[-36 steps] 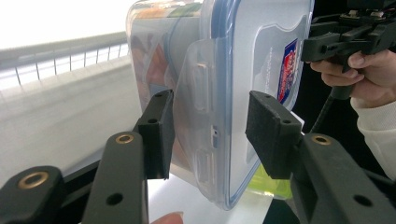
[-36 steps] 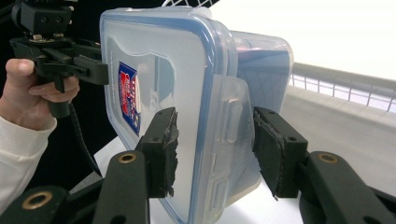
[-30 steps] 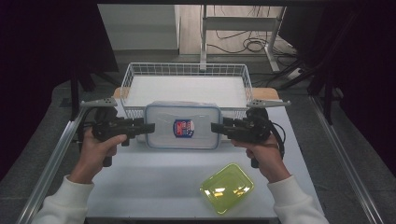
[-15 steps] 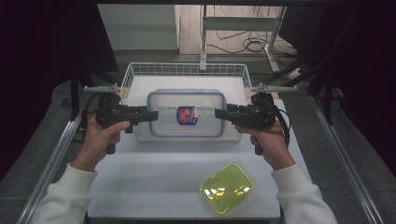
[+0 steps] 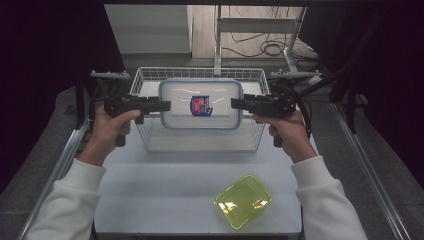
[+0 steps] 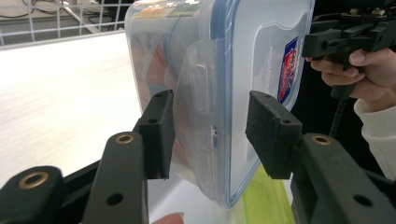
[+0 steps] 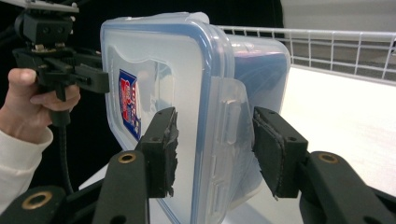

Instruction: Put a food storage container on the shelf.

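A pale, matte table top (image 5: 170, 185), framed left and right by metal rails, with grey floor on both sides. Beyond the far edge, a light wall panel, a metal stand and loose black cables on wooden flooring; darkness to the left and right of the room.

On the table: one white wire basket (image 5: 200, 75) at the far end, one yellow-green lid (image 5: 243, 201) lying flat near the front edge, toward the right. One clear plastic container (image 5: 201, 104) with a blue-rimmed lid and a red-and-blue label, raised off the surface and held level over the basket, between the two tools.

Two grippers, one in each hand, both in white sleeves. Left gripper (image 5: 159, 106) clamped on the container's left short end: in the left gripper view (image 6: 210, 135), one black pad under the box and the other against the lid side, the latch flap between them. Right gripper (image 5: 239, 104) clamped on the opposite short end in the same fashion: in the right gripper view (image 7: 215, 147), pads pressed on either side of the rim and flap. Container thus carried by both ends, touching neither the basket nor the table as far as visible.
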